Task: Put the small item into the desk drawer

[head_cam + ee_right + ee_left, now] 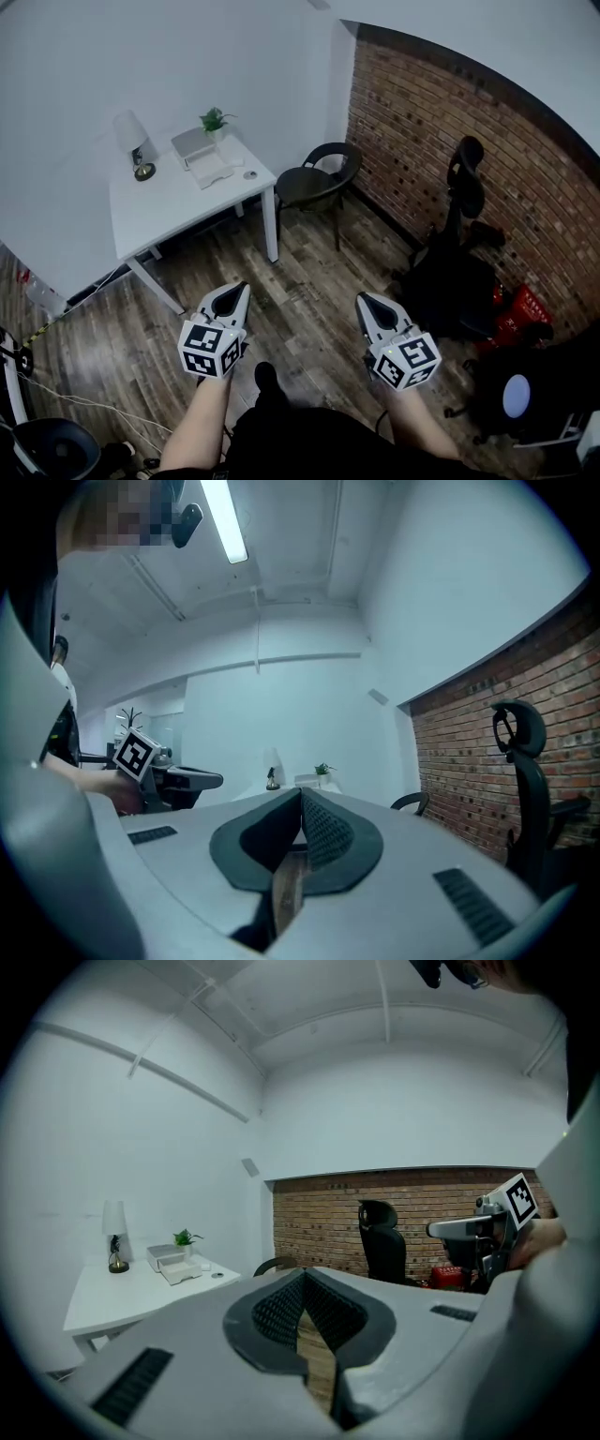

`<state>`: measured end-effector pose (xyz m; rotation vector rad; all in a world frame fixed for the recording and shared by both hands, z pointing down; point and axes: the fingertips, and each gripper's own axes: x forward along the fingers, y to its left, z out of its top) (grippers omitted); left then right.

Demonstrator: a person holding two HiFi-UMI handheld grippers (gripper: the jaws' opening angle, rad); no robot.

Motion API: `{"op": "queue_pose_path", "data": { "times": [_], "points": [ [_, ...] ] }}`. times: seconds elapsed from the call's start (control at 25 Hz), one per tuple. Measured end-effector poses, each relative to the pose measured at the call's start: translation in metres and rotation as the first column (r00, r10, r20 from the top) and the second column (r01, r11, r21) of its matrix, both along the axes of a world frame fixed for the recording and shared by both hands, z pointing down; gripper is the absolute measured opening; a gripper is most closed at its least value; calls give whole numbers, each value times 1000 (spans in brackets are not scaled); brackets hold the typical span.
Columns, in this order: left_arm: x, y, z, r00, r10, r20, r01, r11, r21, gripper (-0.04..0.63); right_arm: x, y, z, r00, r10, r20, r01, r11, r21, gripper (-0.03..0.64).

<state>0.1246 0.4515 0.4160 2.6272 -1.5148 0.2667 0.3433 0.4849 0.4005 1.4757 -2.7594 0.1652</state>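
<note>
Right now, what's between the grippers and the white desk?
Only bare wooden floor lies between the left gripper, the right gripper and the white desk; the head view shows it.

left gripper (240,289): pale grey pointed shell with dark slots | right gripper (364,300): alike | marker cubes (211,349): white, black square patterns | fingers (281,1314): dark ribbed pads | clothes (309,441): dark | shoe (266,377): black

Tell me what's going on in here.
A person stands on the wooden floor, away from the white rectangular desk, holding a grey two-jaw gripper in each hand. The left gripper and the right gripper are both shut and empty. Nothing on the desk, including its small white drawer box, is being touched.
</note>
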Motion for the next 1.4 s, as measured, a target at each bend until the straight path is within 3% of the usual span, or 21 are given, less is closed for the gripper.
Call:
{"op": "queue_pose_path", "data": {
  "times": [0.36, 0.68, 1.08, 1.4],
  "points": [
    [-50, -120, 6, 999, 49, -15, -50, 998, -34, 8, -64, -119, 4, 1000, -10, -26, 9, 998, -62, 3],
    [-110, -194, 15, 998, 44, -38, -46, 997, -65, 8, -132, -202, 5, 999, -42, -32, 39, 995, -89, 3],
    [-162, -246, 28, 998, 42, -51, -47, 995, -92, 8, -209, -256, 9, 994, -112, -14, 110, 988, -107, 3],
    [-165, -272, 42, 997, 25, -67, -34, 991, -126, 8, -211, -297, 21, 989, -150, -12, 147, 980, -136, 3]
  ]
}}
